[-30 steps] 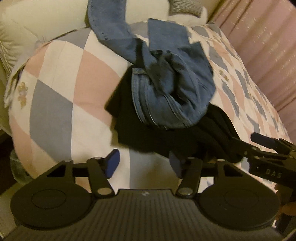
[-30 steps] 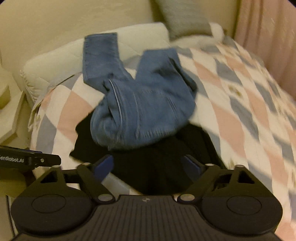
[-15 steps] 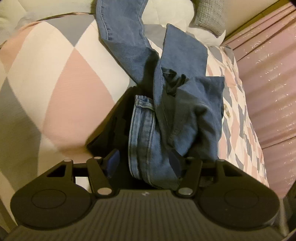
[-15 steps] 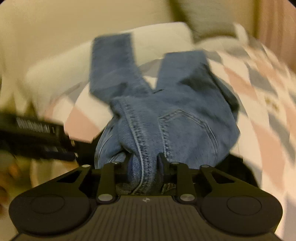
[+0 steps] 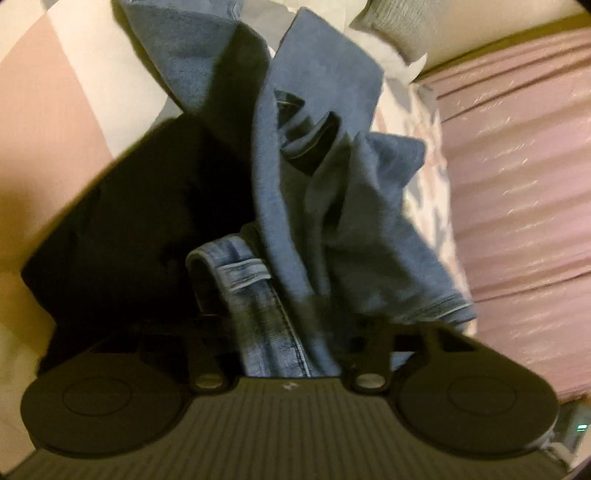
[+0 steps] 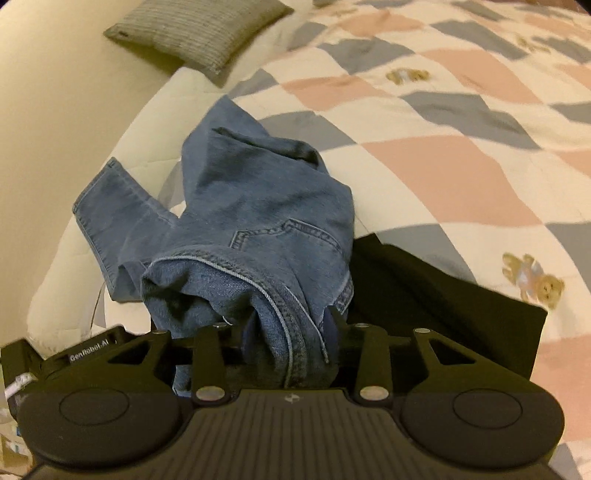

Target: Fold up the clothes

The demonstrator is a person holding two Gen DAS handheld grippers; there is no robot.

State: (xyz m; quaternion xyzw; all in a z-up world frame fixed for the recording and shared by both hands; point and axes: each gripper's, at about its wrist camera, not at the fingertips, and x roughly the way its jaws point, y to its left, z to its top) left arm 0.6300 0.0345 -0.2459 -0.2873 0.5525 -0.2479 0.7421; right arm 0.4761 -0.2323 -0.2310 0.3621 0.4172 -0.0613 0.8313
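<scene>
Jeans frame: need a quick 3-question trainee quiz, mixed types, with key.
1. True or false: the right gripper is shut on the jeans.
2. What lies under the jeans on the bed? A) black garment B) white towel C) red sweater
3. Fill in: the grey ____ lies at the head of the bed.

Key: 1 true; 2 A; 3 cushion. The left gripper has denim between its fingers, but blur hides whether it is clamped.

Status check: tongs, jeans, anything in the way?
Right tongs shut on jeans waistband. Left tongs around the denim, grip unclear. Black garment lies underneath on the quilt.
</scene>
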